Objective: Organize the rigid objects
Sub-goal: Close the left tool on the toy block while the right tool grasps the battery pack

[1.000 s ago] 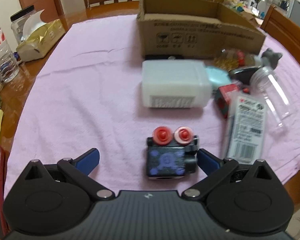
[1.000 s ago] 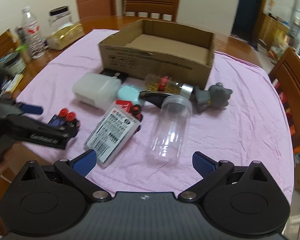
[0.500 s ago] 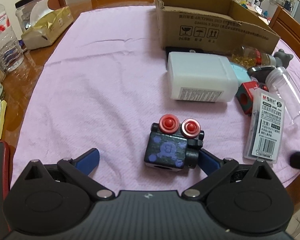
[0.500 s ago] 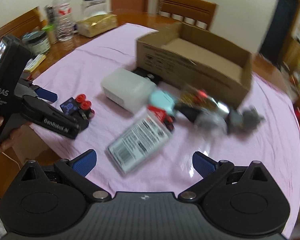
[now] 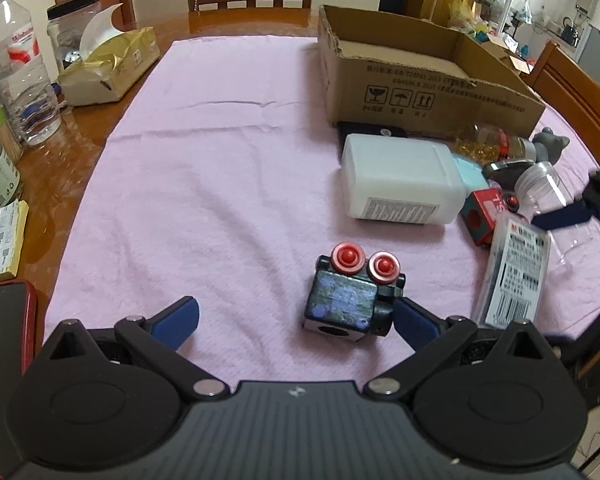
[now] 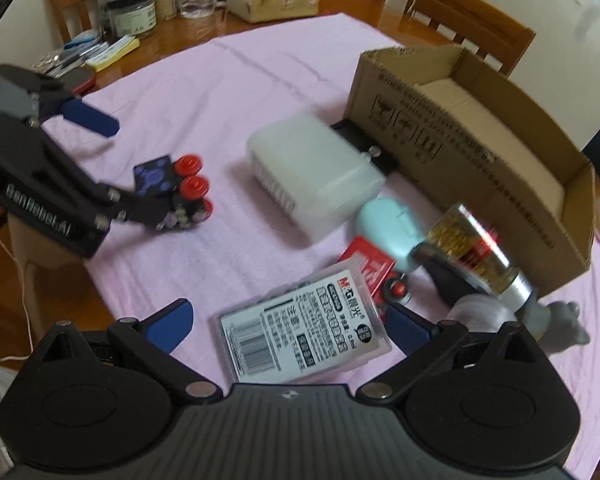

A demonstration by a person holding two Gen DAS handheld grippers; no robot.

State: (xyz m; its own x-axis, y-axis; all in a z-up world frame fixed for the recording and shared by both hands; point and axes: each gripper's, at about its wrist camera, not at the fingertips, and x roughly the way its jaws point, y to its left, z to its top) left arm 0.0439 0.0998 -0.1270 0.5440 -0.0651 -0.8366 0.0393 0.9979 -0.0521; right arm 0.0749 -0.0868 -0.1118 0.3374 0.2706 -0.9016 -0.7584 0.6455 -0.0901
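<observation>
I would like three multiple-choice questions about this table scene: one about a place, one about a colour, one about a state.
1. Where does the white plastic container lie?
A. inside the cardboard box
B. on the pink cloth, in front of the cardboard box
C. on a chair

2. What colour are the round knobs on the small dark block toy?
A. red
B. green
C. yellow

3. How is the left gripper?
A. shut on the toy
B. open
C. out of view

Answers: 1 B, it rests on cloth before the box. 2 A, both knobs show red. 3 B, its fingers stand wide apart.
</observation>
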